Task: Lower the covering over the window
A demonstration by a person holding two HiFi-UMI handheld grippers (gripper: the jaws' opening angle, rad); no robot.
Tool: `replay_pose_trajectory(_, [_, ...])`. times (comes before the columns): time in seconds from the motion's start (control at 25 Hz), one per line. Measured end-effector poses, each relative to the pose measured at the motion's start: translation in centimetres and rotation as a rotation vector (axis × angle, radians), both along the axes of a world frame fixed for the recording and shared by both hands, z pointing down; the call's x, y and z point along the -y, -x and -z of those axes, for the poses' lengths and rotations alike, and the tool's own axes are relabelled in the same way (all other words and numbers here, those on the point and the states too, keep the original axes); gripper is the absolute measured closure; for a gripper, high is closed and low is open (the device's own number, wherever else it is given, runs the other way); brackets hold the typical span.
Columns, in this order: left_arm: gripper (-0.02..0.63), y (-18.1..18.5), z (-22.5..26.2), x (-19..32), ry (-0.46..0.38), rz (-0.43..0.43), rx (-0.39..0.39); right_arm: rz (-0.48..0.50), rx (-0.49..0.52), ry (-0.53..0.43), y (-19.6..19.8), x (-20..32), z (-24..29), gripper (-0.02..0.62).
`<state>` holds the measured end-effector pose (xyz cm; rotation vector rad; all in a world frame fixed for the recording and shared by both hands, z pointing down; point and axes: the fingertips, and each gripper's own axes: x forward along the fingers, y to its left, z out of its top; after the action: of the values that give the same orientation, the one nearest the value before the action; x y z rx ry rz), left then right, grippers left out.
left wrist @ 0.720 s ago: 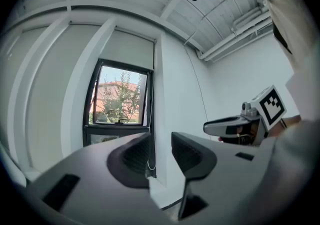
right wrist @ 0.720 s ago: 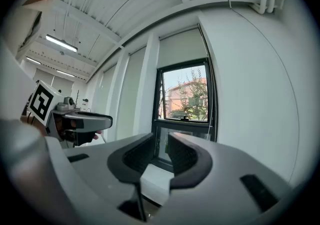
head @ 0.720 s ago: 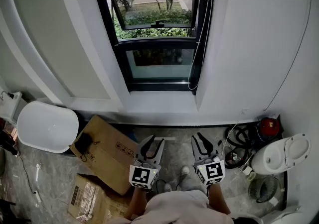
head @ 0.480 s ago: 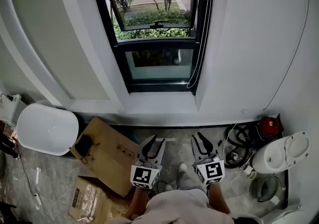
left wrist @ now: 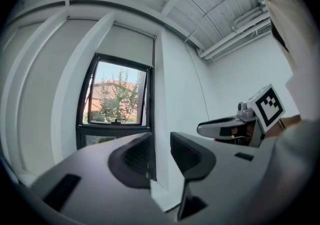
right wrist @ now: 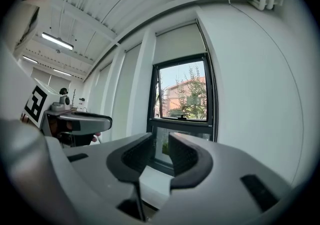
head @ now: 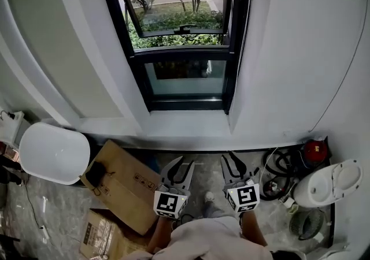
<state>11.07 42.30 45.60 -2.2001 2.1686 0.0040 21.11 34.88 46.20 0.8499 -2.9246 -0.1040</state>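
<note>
A black-framed window (head: 179,51) is set in the white wall ahead, its upper sash tilted open onto trees. A pale roller blind (left wrist: 131,44) covers only the top of the opening, and it shows again in the right gripper view (right wrist: 180,44). A thin cord (head: 247,10) hangs along the window's right frame. My left gripper (head: 180,167) and right gripper (head: 236,163) are held low, side by side and level, pointing at the wall below the sill. Both are open with nothing between their jaws (left wrist: 161,155) (right wrist: 161,151), well short of the blind and cord.
A white sill (head: 185,123) juts out under the window. On the floor lie flat cardboard boxes (head: 124,181) and a white rounded object (head: 55,152) at left. A red item with coiled cables (head: 312,152) and a white appliance (head: 324,184) sit at right.
The head view has drawn slightly nearer the window and the floor items have slid down the picture. Both grippers stay low, side by side and open. The cord's loop no longer shows.
</note>
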Motion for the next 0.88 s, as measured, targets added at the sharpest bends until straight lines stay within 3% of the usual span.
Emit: replay_pose_trajectory(0.88, [0.511,3.8,0.0,14.8,0.036,0.084,0.012,0.093,-0.01,0.03,5.0,15.3,-0.1,0.508])
